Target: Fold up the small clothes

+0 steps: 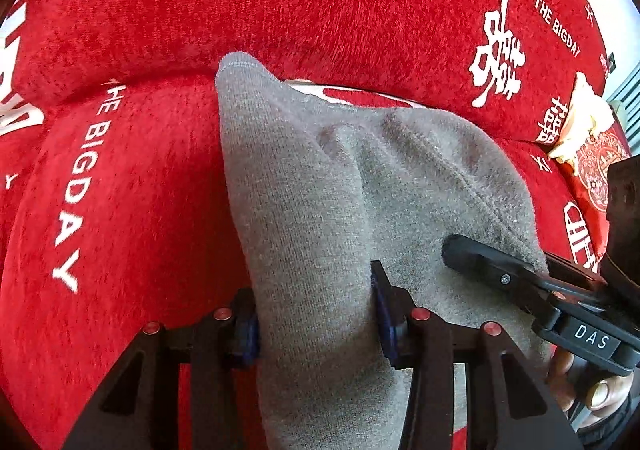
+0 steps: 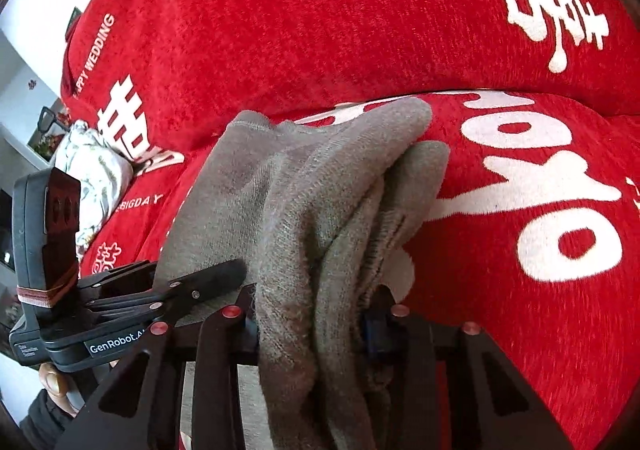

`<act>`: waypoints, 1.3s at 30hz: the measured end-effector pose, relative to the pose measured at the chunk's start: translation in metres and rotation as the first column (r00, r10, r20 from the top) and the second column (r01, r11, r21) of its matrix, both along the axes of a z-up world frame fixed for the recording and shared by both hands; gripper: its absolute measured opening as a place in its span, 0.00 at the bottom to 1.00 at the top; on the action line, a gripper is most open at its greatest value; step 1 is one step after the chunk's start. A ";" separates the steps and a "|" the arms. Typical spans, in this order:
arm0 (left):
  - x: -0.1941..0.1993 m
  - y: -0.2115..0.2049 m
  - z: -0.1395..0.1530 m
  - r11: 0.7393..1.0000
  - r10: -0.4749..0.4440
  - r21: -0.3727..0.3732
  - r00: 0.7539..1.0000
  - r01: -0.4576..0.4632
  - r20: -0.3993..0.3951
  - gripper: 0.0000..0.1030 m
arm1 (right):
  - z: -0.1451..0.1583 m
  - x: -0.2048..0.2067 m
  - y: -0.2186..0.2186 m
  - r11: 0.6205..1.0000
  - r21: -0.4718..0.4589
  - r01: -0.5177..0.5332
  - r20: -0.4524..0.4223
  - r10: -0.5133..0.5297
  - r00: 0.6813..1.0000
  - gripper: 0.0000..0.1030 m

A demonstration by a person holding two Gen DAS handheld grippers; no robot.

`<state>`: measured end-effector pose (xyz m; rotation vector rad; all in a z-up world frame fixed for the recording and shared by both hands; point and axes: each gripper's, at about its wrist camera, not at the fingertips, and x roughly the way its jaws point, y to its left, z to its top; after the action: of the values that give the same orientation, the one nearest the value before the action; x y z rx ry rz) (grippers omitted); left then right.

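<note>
Left wrist view: the left hand-held gripper is clamped on a fold of the grey knitted garment, which drapes over the red plush sofa cover with white lettering. The right hand-held gripper touches the garment's right edge. A red and cream snack packet lies on the cover, right of the garment.

Right wrist view: the right hand-held gripper pinches the garment's bunched layers; the left hand-held gripper grips its left side.
</note>
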<state>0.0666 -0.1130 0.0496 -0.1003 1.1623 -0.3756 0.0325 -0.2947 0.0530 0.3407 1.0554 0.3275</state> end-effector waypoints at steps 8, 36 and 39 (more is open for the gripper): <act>-0.023 0.012 0.001 1.000 0.008 -0.005 1.000 -0.008 0.014 0.45 | 0.004 -0.022 0.013 1.000 -0.024 -0.003 0.009 0.003 1.000 0.36; -0.089 0.039 0.005 1.000 0.013 0.010 0.998 -0.013 0.060 0.45 | 0.014 -0.080 0.047 0.996 -0.073 -0.043 0.044 0.046 0.998 0.36; -0.095 0.042 0.005 1.000 0.015 0.010 0.998 -0.016 0.063 0.45 | 0.014 -0.086 0.050 0.996 -0.077 -0.046 0.049 0.050 0.998 0.36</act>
<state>-0.0282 -0.0705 0.0546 -0.0877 1.1006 -0.3568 -0.0531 -0.2445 0.0674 0.2380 1.0248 0.3365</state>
